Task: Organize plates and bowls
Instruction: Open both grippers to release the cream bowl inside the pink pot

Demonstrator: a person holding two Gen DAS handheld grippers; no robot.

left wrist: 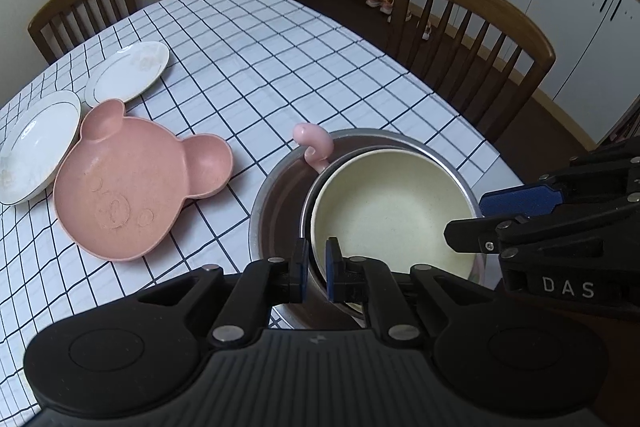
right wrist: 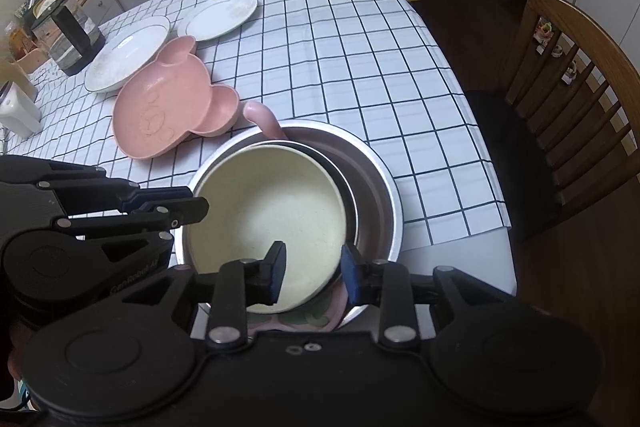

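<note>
- Lying far left of the left claw (left wrist: 317, 264): two white plates (left wrist: 38, 147), touching a pink bear-shaped plate (left wrist: 132, 183) on the checked table (left wrist: 280, 59).
- Pinching the near rim of the cream bowl (left wrist: 392, 211), nested in a steel bowl (left wrist: 276, 195), fingers nearly together.
- Straddling the same cream rim from the right: right claw (right wrist: 313, 269), fingers apart.

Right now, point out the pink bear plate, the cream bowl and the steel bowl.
pink bear plate (left wrist: 132, 183): left wrist view, face area.
cream bowl (right wrist: 264, 211): right wrist view, inner bottom.
steel bowl (right wrist: 384, 187): right wrist view, right rim.
</note>
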